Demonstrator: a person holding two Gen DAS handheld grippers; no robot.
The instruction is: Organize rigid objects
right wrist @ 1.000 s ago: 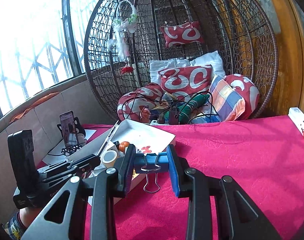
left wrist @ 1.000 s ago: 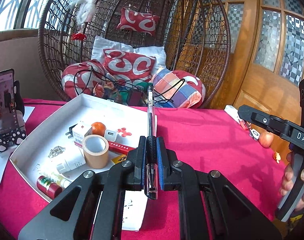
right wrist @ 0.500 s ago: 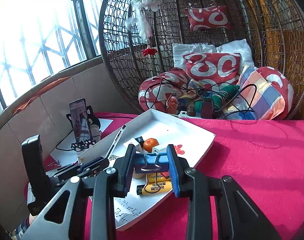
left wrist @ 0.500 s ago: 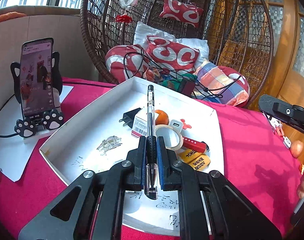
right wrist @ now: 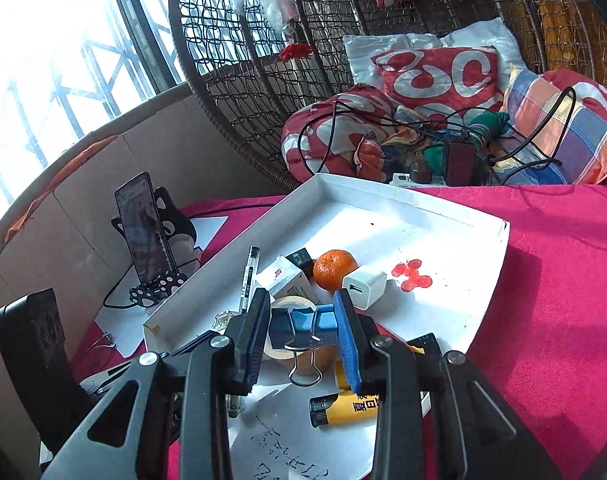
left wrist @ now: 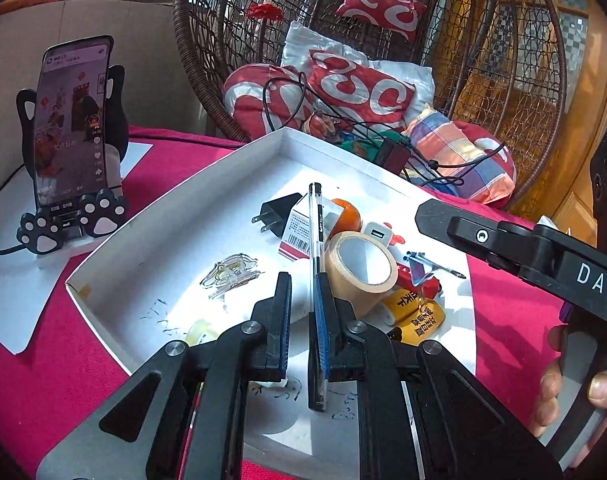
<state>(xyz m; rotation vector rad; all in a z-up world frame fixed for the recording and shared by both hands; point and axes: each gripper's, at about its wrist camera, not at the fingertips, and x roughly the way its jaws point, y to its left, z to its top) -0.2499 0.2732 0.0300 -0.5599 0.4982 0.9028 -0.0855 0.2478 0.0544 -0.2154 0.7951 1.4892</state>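
White letters "DAS" on the black right gripper point(left wrist: 443, 216), cut off at the frame edge. Barcode on a white-red box point(left wrist: 299, 232), digits too small. Chinese characters on the yellow lighter point(right wrist: 351, 408), on the phone screen point(left wrist: 71, 120), and handwritten on the white tray point(right wrist: 423, 208) floor; not legible.

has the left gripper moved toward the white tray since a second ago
Yes. The left gripper came forward and down over the white tray: the tray lay ahead to its left, now it sits directly under the jaws, which are opening around the pen.
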